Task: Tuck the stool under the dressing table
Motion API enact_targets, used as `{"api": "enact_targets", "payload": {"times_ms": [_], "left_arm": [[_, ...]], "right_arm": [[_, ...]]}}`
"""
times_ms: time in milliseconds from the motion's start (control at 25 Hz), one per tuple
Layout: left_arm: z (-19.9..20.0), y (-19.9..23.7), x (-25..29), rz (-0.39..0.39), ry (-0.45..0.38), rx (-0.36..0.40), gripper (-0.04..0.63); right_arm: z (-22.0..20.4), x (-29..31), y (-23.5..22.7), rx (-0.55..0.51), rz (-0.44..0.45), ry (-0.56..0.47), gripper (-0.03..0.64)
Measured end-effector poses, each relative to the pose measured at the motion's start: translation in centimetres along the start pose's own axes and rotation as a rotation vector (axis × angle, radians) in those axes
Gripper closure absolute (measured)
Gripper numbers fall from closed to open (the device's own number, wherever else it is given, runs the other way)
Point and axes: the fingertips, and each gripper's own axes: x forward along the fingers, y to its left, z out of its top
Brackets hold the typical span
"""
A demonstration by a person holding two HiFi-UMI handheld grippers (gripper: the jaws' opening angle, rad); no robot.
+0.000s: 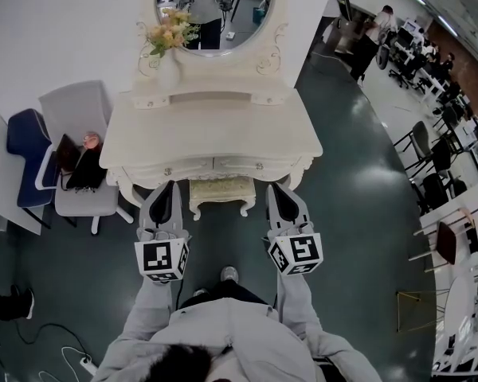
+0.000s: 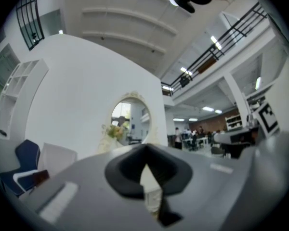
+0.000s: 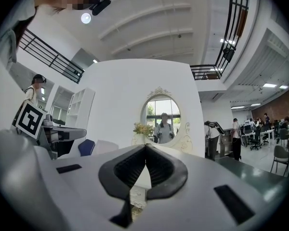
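Left gripper [image 1: 166, 188] and right gripper [image 1: 277, 189], both closed on nothing, flank the stool [image 1: 221, 189], seemingly nearly under the dressing table [image 1: 215, 134]; nudge evenly, straight ahead.

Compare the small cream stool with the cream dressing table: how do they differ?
The stool is far smaller and lower than the dressing table. The stool has a patterned cushion top; the dressing table has a smooth top carrying an oval mirror and a flower vase. The stool sits partly under the dressing table's front edge, its near side showing. Both are cream with curved legs.
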Motion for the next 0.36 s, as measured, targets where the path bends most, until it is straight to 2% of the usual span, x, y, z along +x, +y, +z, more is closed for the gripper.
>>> {"api": "enact_targets", "payload": {"times_ms": [360], "left_arm": [[0.1, 0.1, -1.9, -0.010, -0.002, -0.005, 0.586]], "right_arm": [[0.3, -1.4, 1.8, 0.008, -0.008, -0.015, 0.630]]}}
